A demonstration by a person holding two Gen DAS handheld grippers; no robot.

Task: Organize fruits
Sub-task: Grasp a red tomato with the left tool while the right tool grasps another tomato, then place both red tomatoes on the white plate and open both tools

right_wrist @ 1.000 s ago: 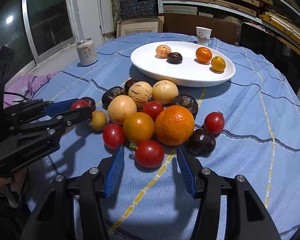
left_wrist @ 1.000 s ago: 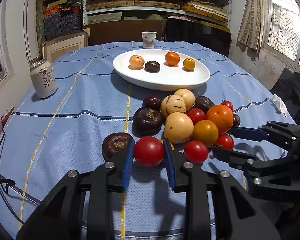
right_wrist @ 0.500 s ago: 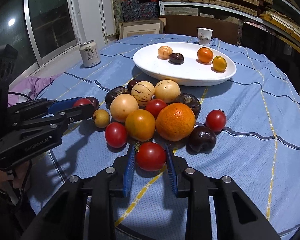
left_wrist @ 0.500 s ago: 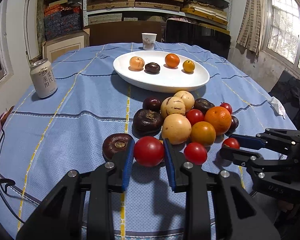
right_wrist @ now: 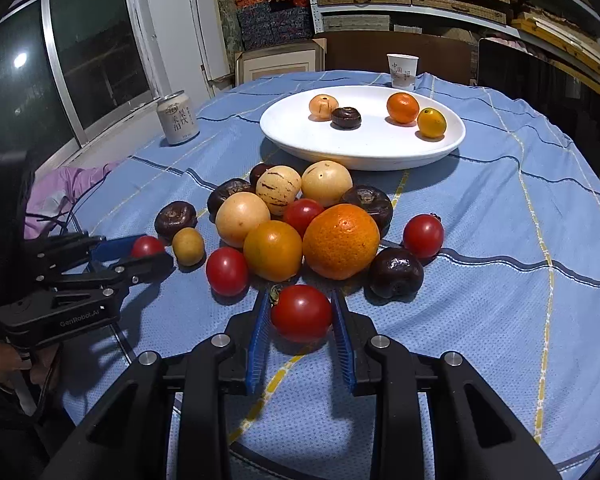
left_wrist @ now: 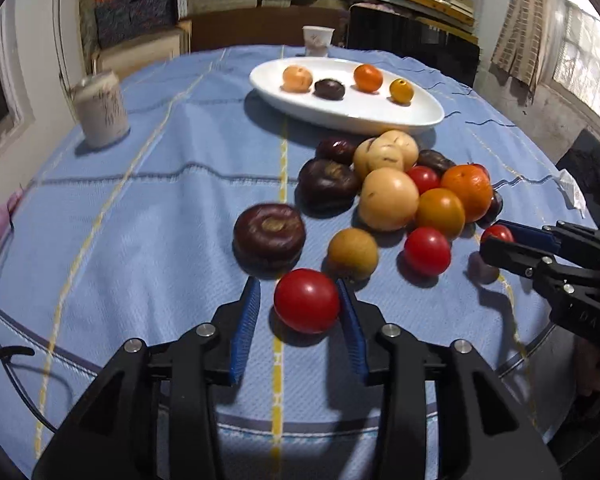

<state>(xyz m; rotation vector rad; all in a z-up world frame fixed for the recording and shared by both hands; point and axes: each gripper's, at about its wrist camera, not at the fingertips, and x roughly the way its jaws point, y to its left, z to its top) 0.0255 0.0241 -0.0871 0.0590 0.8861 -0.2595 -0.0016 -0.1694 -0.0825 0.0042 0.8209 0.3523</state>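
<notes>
My left gripper (left_wrist: 300, 312) is shut on a red tomato (left_wrist: 307, 301) and holds it above the blue cloth, in front of the fruit pile (left_wrist: 396, 196). In the right wrist view the left gripper (right_wrist: 140, 250) shows at the left with that tomato (right_wrist: 147, 246). My right gripper (right_wrist: 301, 316) is shut on another red tomato (right_wrist: 301, 312) at the near edge of the pile (right_wrist: 300, 224). It shows in the left wrist view (left_wrist: 500, 240) at the right. A white plate (right_wrist: 364, 152) behind the pile holds several small fruits.
A drink can (left_wrist: 101, 110) stands at the left of the table, also in the right wrist view (right_wrist: 177, 118). A paper cup (right_wrist: 402, 71) stands behind the plate. Shelves with boxes fill the back wall. A purple cloth (right_wrist: 60, 192) lies off the left edge.
My left gripper has lifted its tomato and pulled back from the pile, uncovering a small brown fruit. My right gripper has closed on the near tomato and holds it.
</notes>
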